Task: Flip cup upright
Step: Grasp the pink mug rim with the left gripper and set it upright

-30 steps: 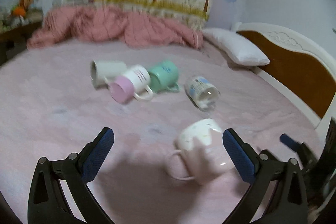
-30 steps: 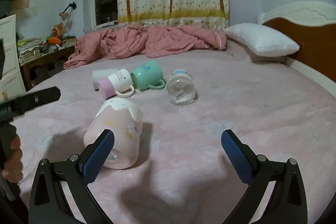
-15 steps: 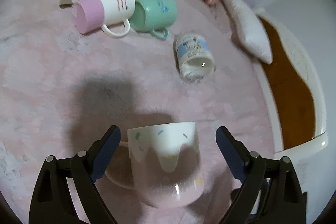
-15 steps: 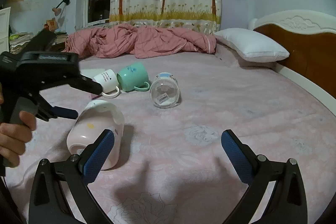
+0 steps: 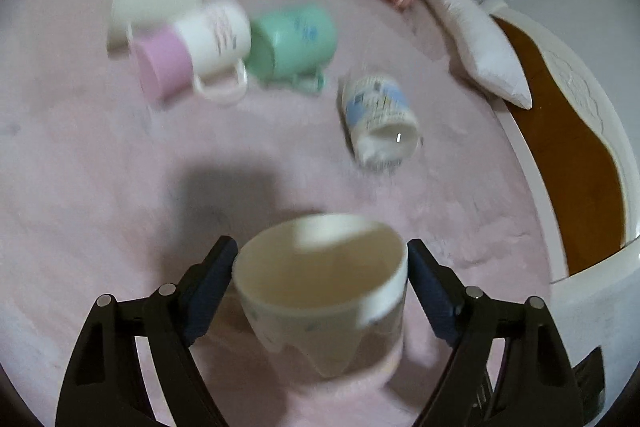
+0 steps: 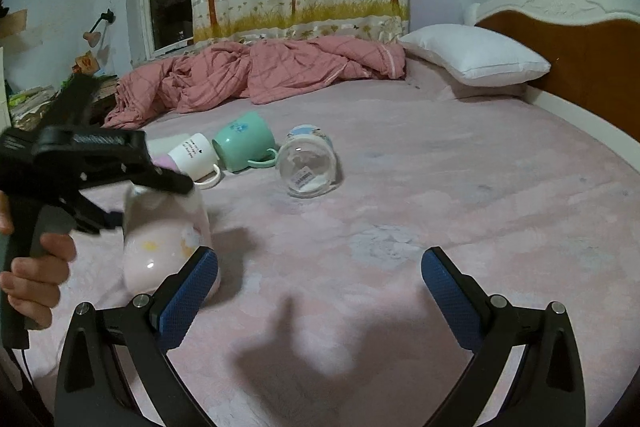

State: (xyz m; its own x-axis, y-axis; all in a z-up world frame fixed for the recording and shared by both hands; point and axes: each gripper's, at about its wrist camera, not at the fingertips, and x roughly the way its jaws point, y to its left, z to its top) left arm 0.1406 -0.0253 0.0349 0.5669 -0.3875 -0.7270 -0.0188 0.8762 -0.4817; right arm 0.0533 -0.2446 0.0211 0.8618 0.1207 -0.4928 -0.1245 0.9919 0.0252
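Note:
A pink mug with a white drip-pattern rim (image 5: pixel 324 307) stands mouth-up on the pink bed. My left gripper (image 5: pixel 322 271) is shut on the mug, one finger on each side of its rim. In the right wrist view the same mug (image 6: pixel 166 243) shows at the left, with the left gripper (image 6: pixel 120 183) clamped on its top. My right gripper (image 6: pixel 320 287) is open and empty, low over the bedsheet to the right of the mug.
Several cups lie on their sides further back: a cream cup (image 5: pixel 148 7), a pink-and-white mug (image 5: pixel 192 47), a green mug (image 5: pixel 296 39) and a glass jar (image 5: pixel 380 119). A pink quilt (image 6: pixel 256 75), a white pillow (image 6: pixel 476 59) and a wooden headboard (image 6: pixel 580 55) border the bed.
My left gripper closed on the pink mug's rim and turned it from lying on its side to mouth-up. My right gripper has stayed open and drifted slightly.

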